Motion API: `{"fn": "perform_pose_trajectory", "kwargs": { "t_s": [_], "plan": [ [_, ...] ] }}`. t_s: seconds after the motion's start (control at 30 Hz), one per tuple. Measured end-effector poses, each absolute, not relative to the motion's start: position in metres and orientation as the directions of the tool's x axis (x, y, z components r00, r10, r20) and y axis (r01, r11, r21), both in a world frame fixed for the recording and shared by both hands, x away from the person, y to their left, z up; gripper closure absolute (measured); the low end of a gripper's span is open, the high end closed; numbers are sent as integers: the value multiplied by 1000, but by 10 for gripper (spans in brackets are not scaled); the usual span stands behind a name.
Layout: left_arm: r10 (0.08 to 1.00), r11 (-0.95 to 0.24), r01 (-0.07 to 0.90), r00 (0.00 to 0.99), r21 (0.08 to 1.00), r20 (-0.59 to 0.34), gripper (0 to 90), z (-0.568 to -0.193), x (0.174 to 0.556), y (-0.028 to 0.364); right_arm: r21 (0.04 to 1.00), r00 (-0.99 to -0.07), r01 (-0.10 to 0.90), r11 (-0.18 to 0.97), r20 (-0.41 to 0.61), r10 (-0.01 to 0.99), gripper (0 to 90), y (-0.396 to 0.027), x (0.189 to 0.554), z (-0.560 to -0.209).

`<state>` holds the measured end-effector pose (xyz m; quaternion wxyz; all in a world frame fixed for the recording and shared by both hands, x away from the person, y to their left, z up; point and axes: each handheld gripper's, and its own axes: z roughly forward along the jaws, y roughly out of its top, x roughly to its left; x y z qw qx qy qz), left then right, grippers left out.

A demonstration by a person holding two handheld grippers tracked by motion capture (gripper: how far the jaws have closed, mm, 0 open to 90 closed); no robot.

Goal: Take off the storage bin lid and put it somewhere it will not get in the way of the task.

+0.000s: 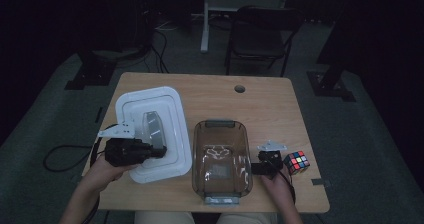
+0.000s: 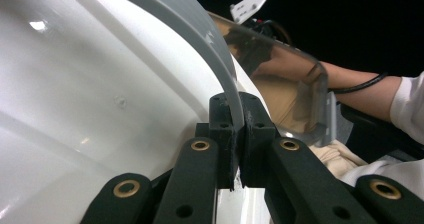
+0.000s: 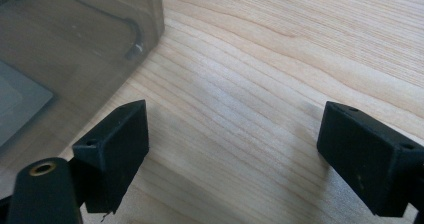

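Fingers of our left gripper (image 2: 234, 134) pinch the grey rim of the big white plastic lid (image 1: 150, 134), so we think it is grabbed but not yet on the clear plastic box (image 1: 221, 159) beside our right gripper (image 3: 235, 154), whose fingers are spread wide over bare wood.

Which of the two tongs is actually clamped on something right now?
The left tongs: their jaws are pinched shut on the grey rim of the white lid. The right tongs stand wide open over bare table, beside the clear bin.
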<state>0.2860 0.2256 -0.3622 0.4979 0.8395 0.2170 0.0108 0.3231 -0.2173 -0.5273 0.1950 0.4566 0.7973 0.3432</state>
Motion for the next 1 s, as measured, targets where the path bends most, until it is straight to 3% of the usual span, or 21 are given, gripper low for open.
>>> {"fn": "perform_pose_trajectory", "kwargs": {
  "t_s": [1.0],
  "plan": [
    [343, -457, 559, 828, 692, -443, 870, -477, 338, 223, 724, -506, 596, 347, 3, 862, 131, -217, 323, -527]
  ]
}}
